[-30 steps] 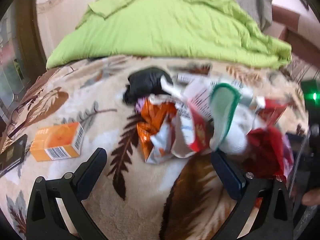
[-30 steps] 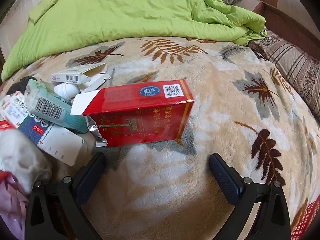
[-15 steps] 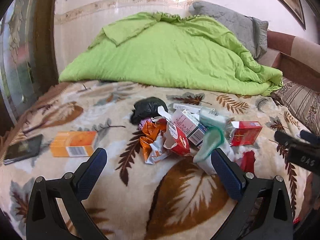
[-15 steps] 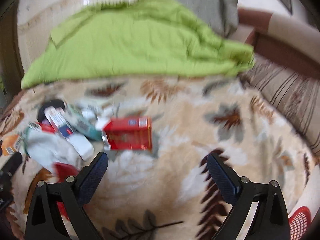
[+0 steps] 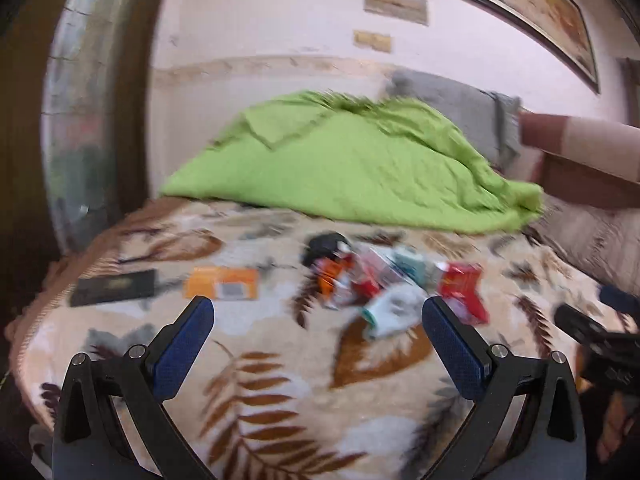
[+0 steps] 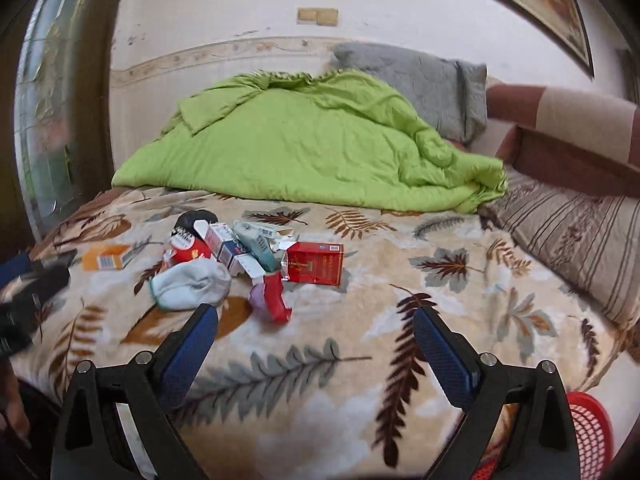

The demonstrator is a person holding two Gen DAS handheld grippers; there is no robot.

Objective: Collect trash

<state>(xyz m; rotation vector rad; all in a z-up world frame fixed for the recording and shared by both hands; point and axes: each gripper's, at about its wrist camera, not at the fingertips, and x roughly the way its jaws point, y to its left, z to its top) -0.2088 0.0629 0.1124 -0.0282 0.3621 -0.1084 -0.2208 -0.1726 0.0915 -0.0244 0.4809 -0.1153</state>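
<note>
Both my tongs, left tongs (image 5: 318, 318) and right tongs (image 6: 315, 326), wide, empty. Trash pile (image 6: 244, 256) uncollected on bed (image 6: 400, 300); red basket (image 6: 588, 432) waits. Nothing done yet, I judge.

Trash pile (image 6: 248, 256): cartons, wrappers, sock, heaped on blanket (image 6: 400, 288).

Both wrist cams low at bed foot, facing headboard wall; left view blurred. Shared: trash pile (image 6: 248, 256), green duvet (image 5: 352, 168).
</note>
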